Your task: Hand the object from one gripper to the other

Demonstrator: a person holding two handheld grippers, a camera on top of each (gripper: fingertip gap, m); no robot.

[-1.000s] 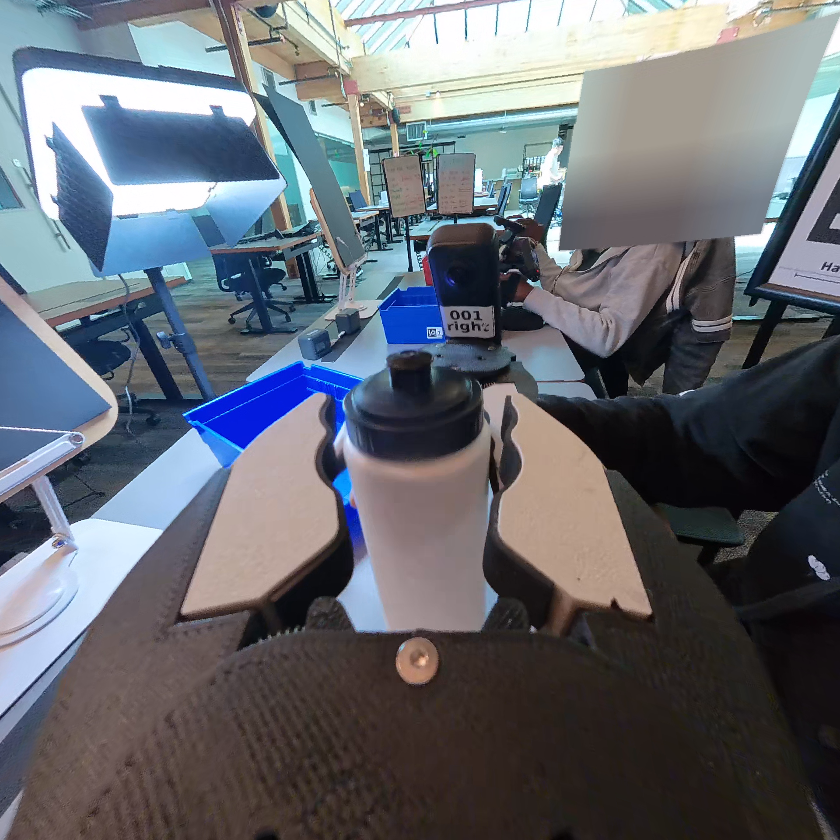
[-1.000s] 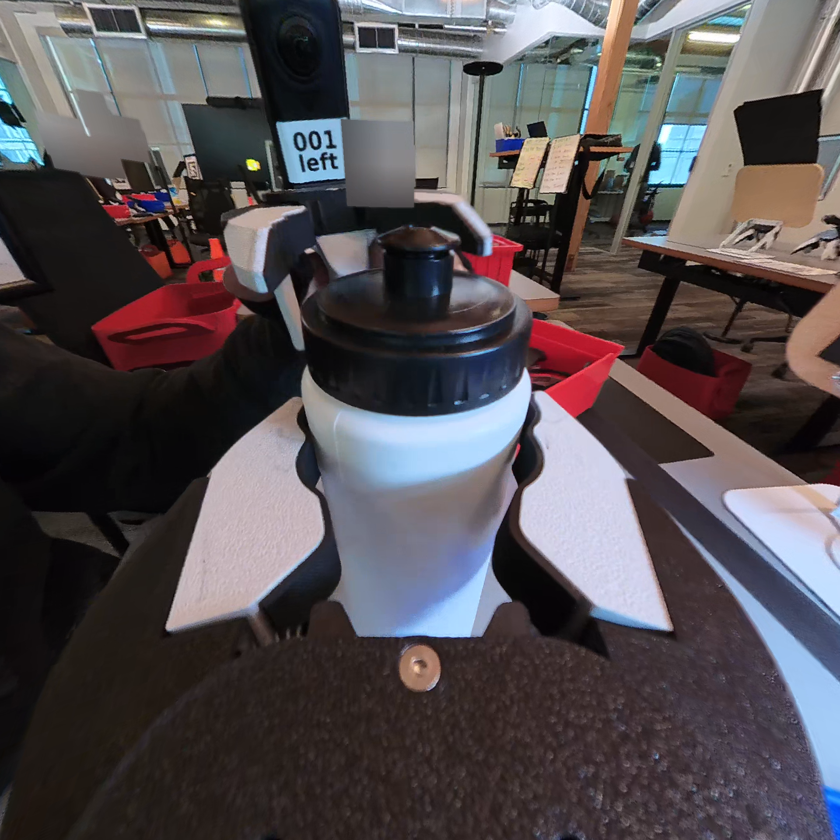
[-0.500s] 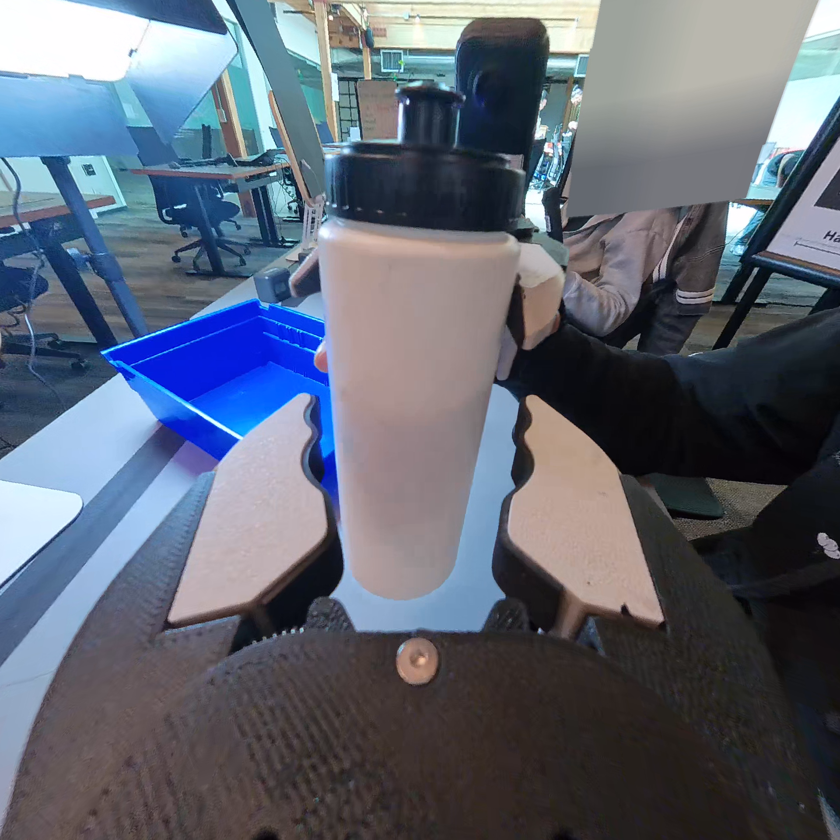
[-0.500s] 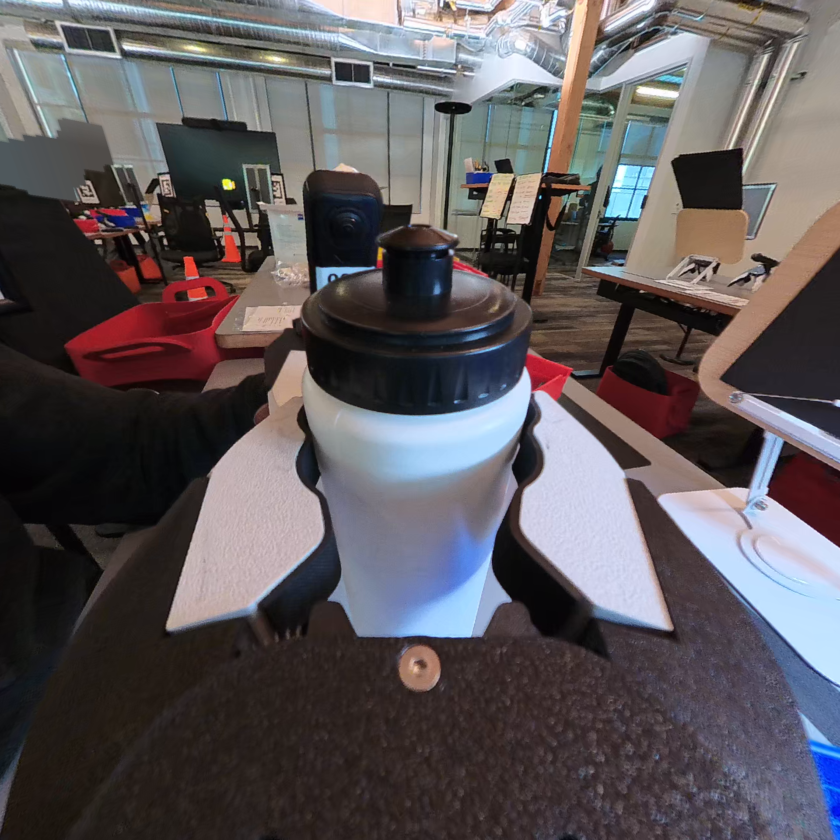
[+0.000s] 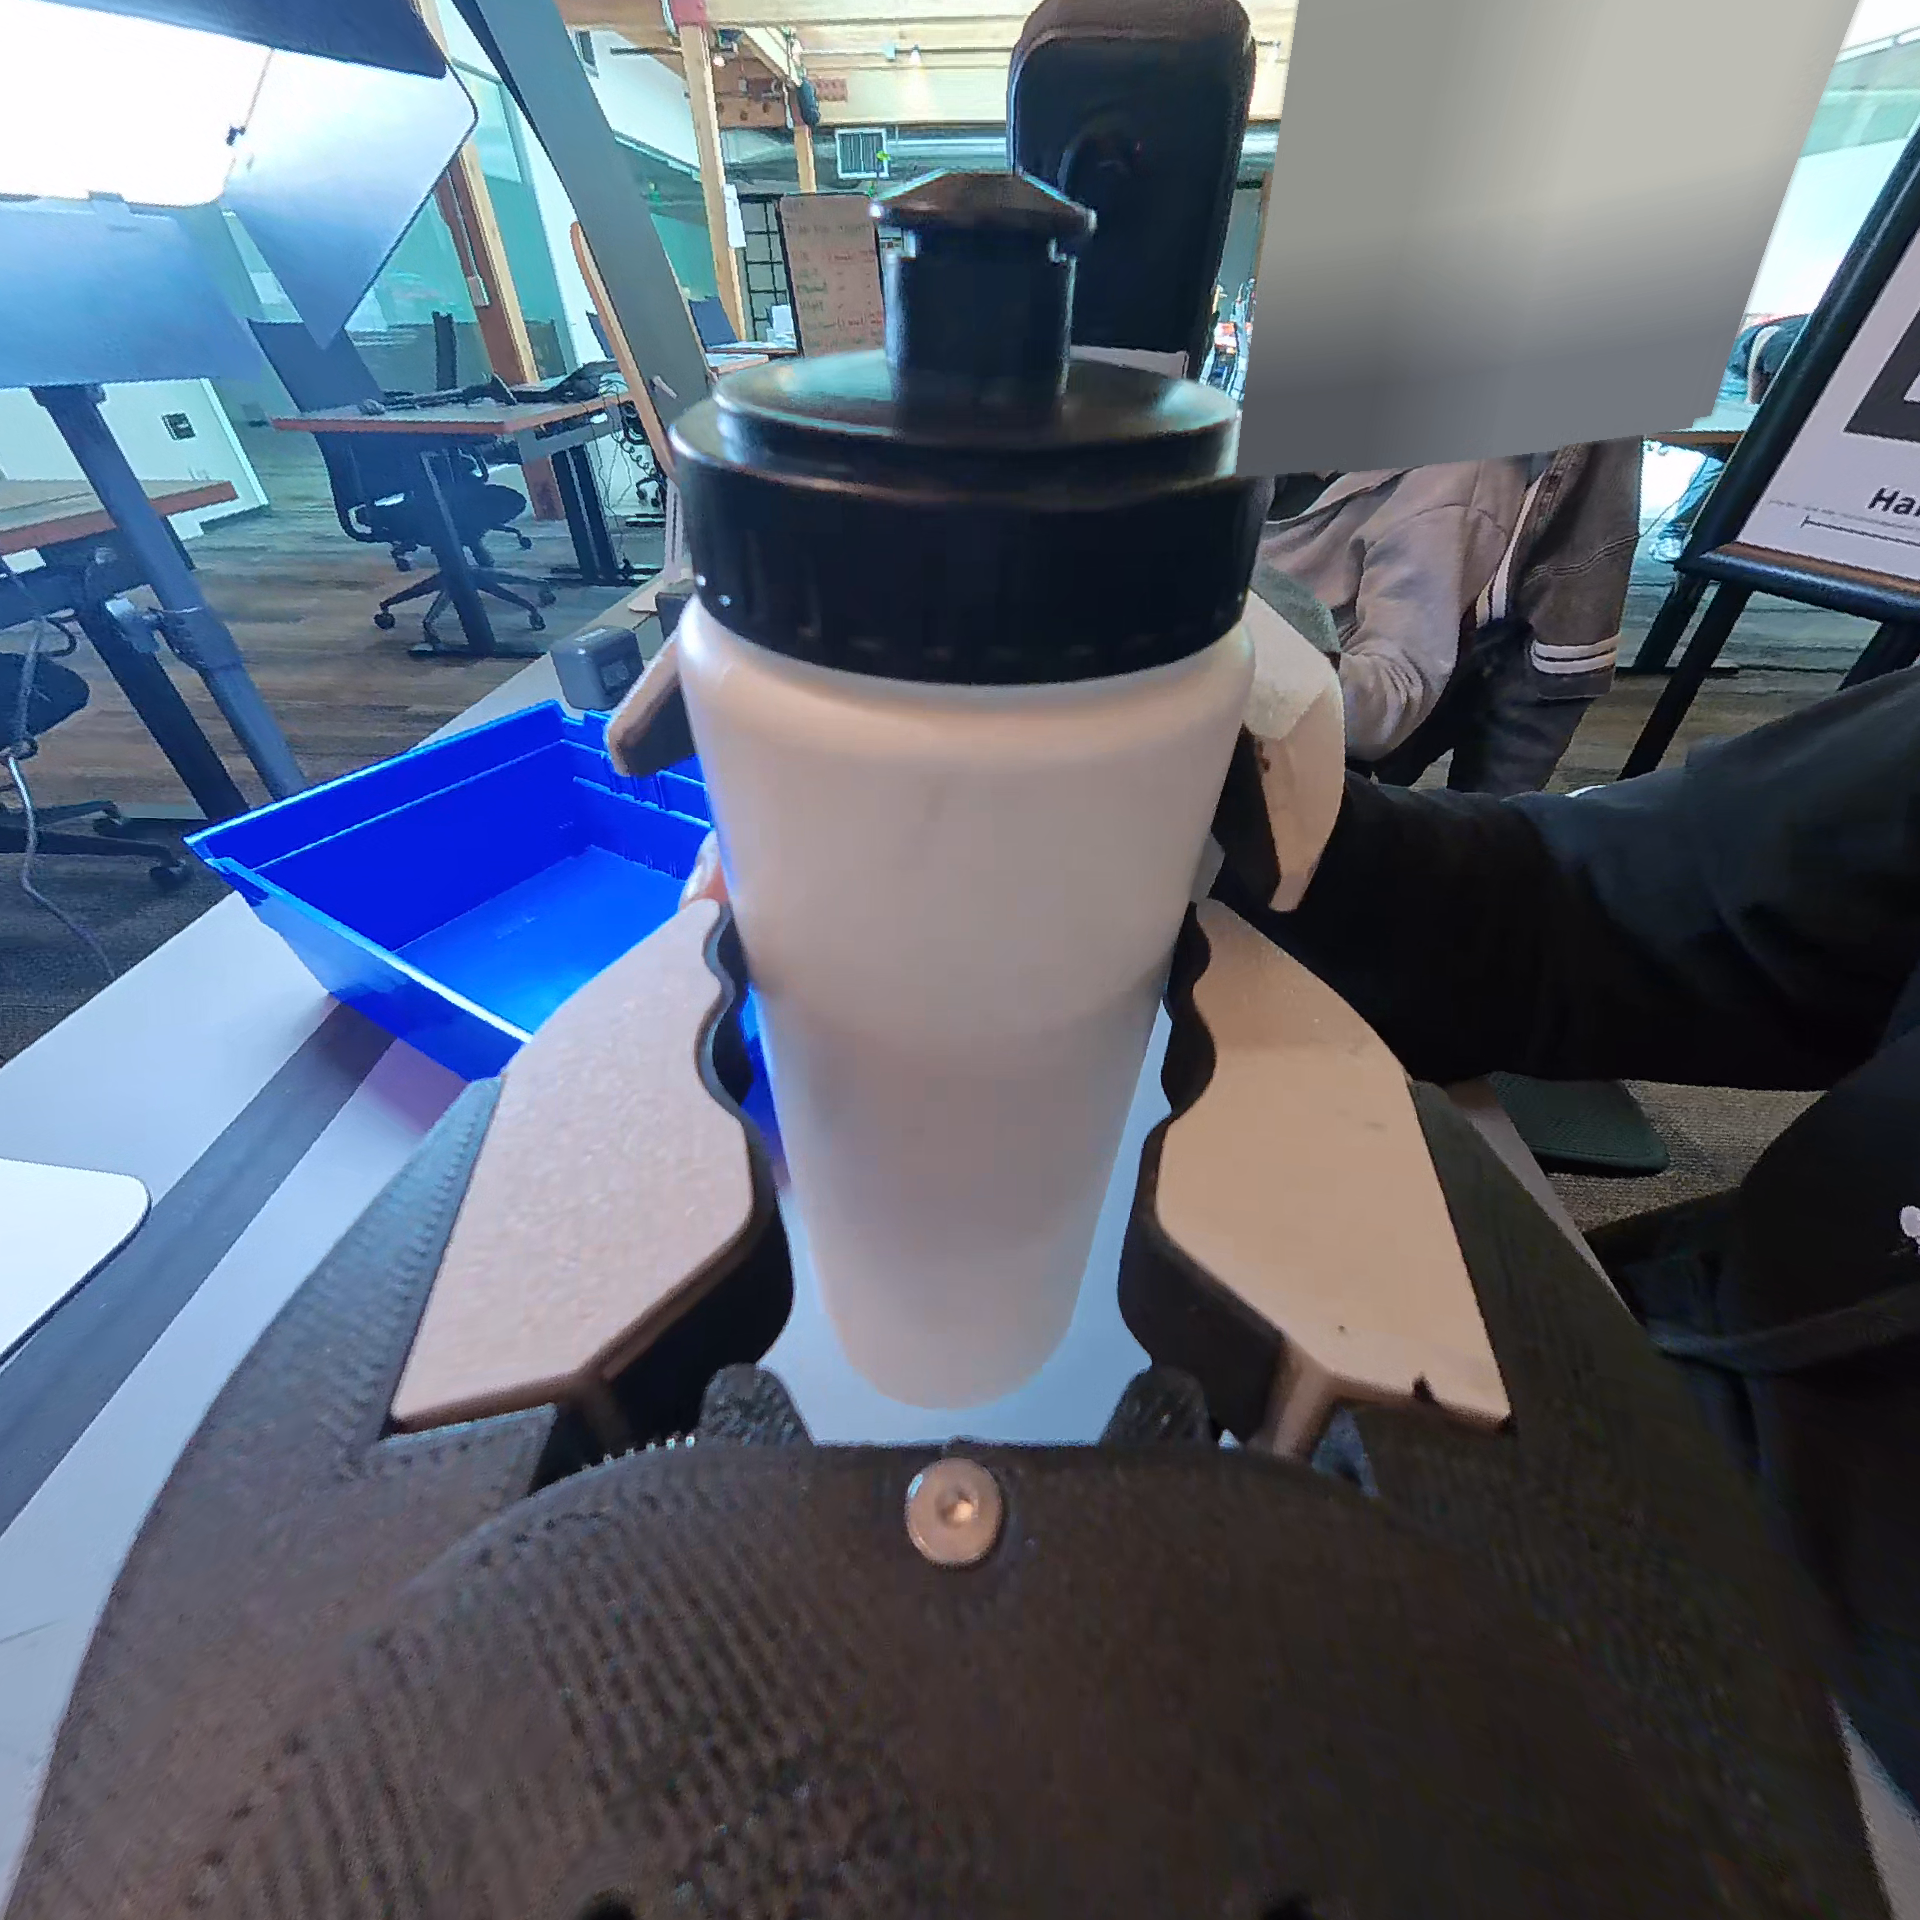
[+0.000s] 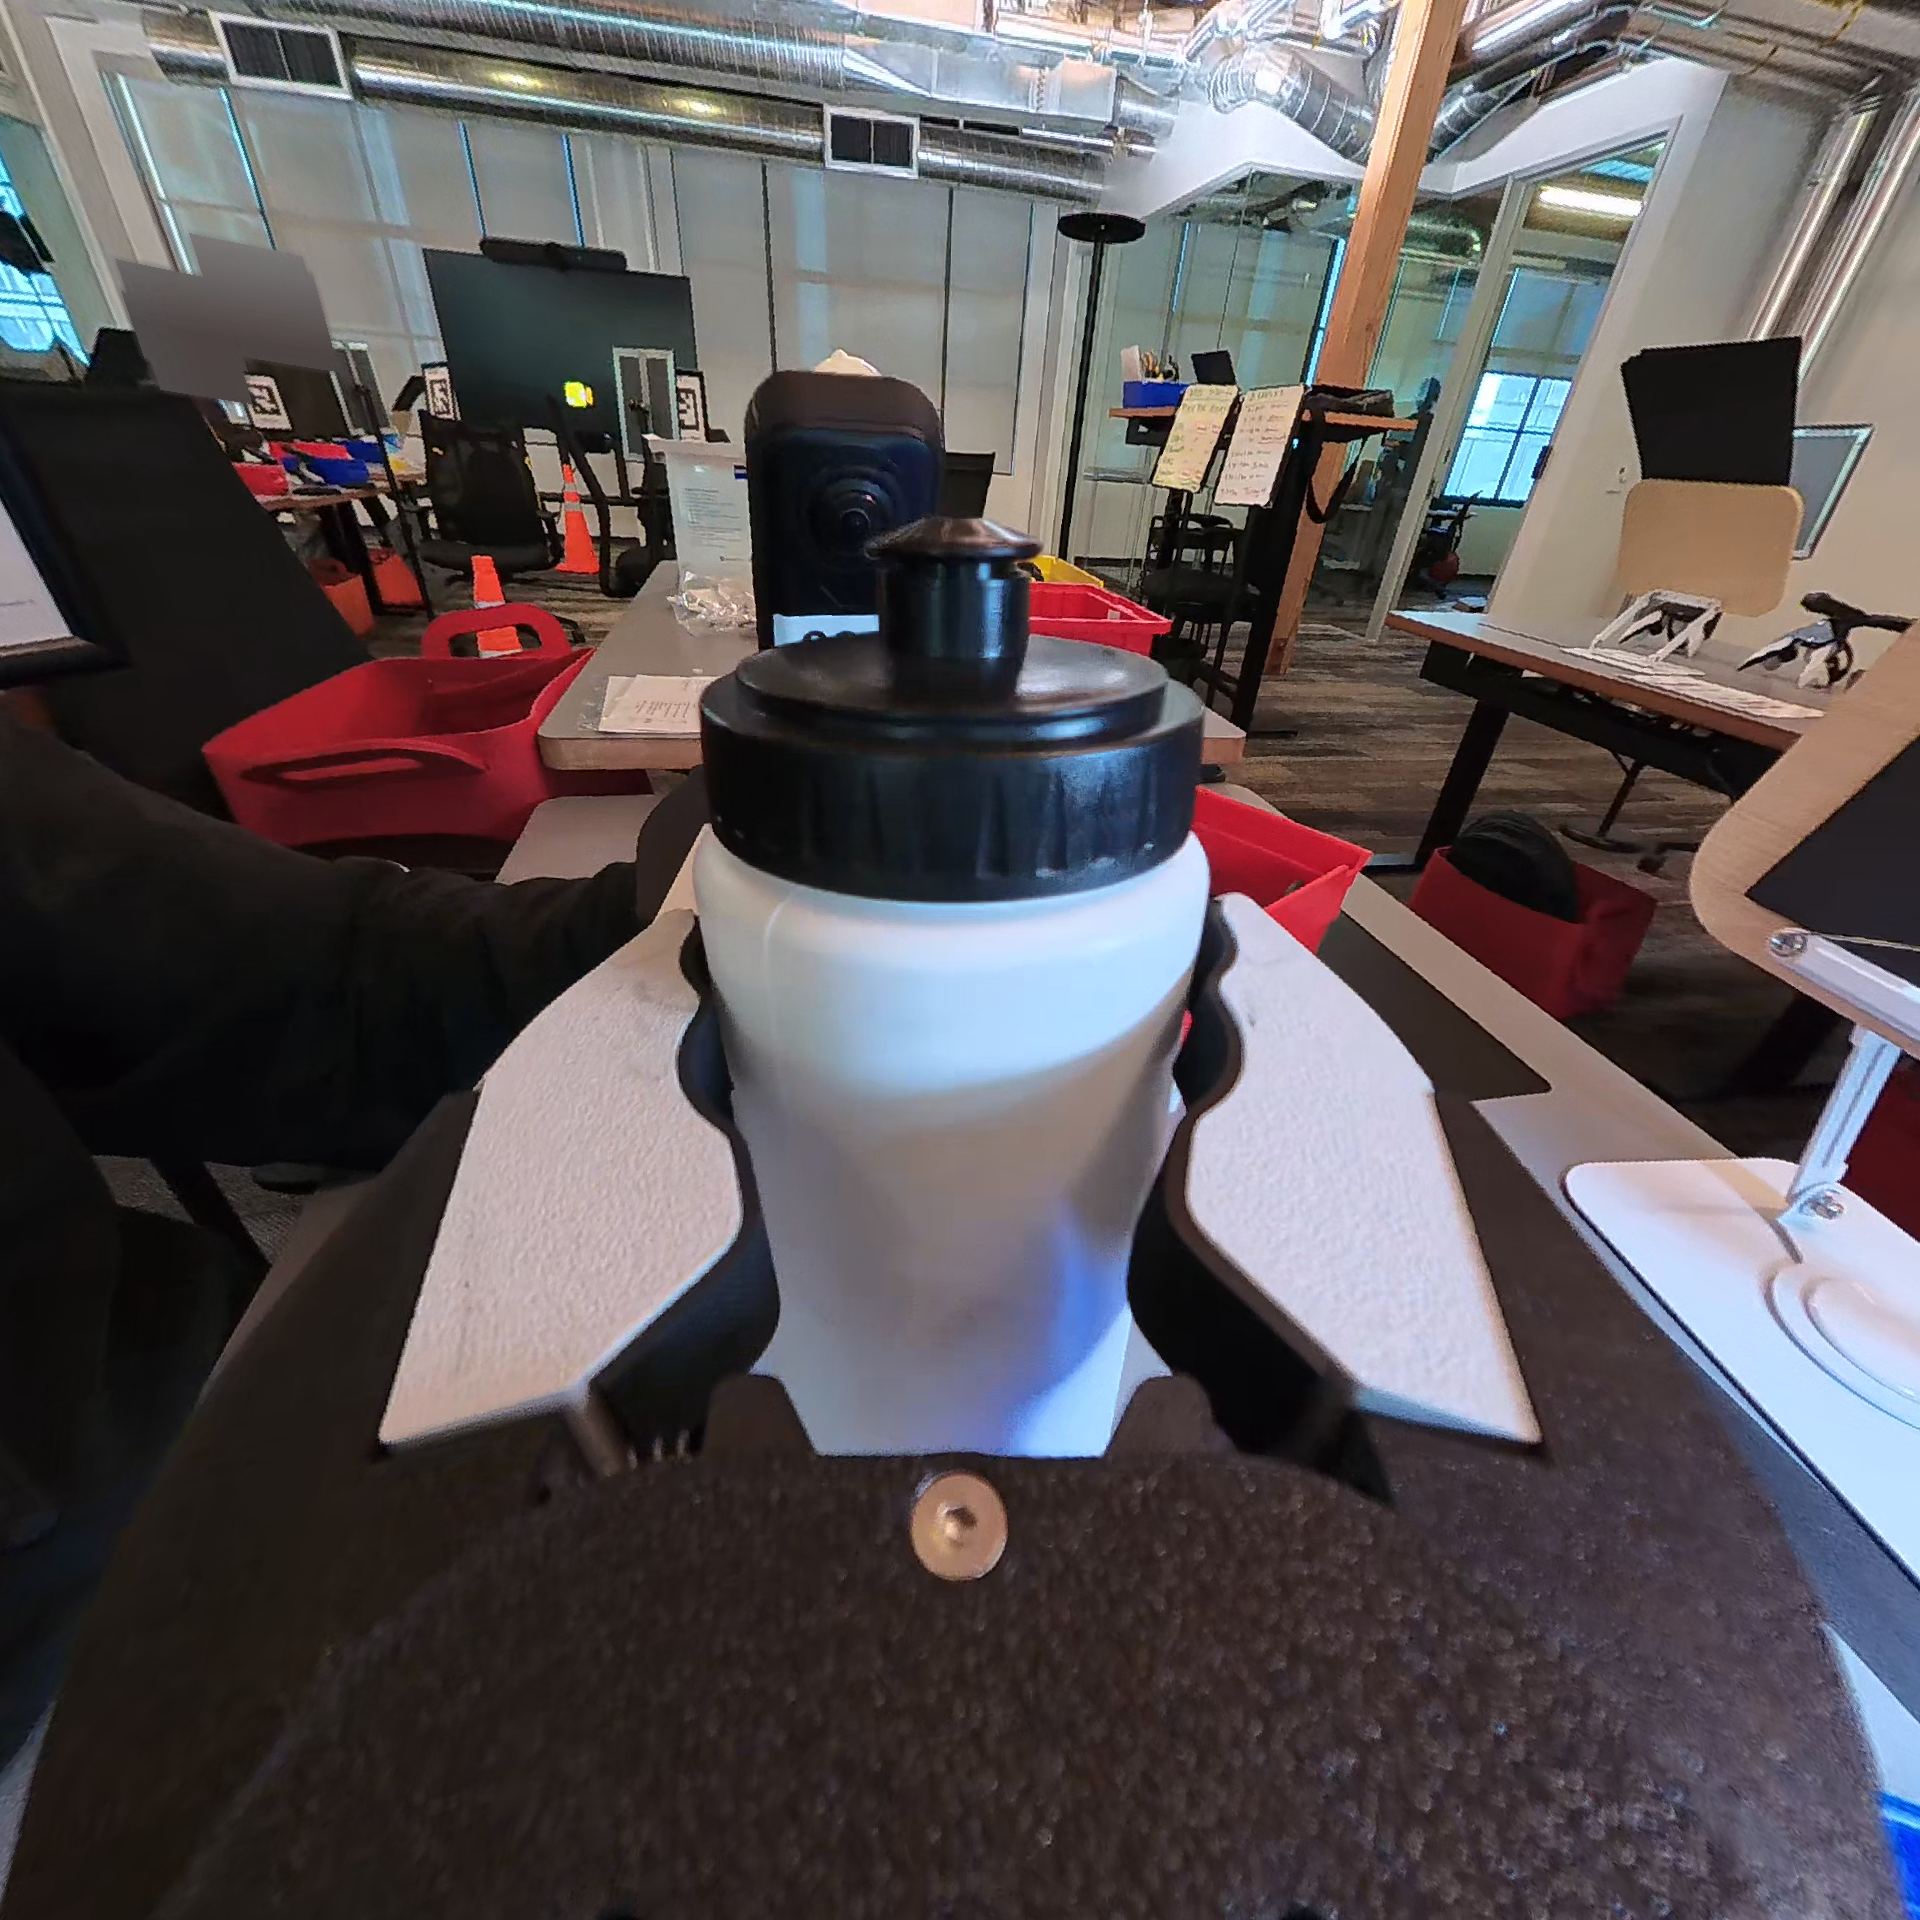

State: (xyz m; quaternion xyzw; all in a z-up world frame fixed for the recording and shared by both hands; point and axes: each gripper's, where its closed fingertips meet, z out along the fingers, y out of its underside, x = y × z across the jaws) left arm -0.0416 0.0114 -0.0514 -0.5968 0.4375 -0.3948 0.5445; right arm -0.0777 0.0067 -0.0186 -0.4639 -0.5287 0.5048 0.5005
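Office desk [image 5: 156, 1049] below, and my right gripper [image 6: 956, 1049] clamps the bottle [image 5: 966, 987] upright in mid-air so my left gripper [image 5: 956, 1049], jaws spread around its base, can take it.

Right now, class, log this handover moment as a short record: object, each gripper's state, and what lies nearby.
object: white bottle with black cap, upright
right gripper: shut on the bottle's body
left gripper: open, fingers flanking the bottle's lower part, contact not clear
bottle base: clear of the table
nearby: blue bin, appears empty, behind the left gripper
handover: not yet done
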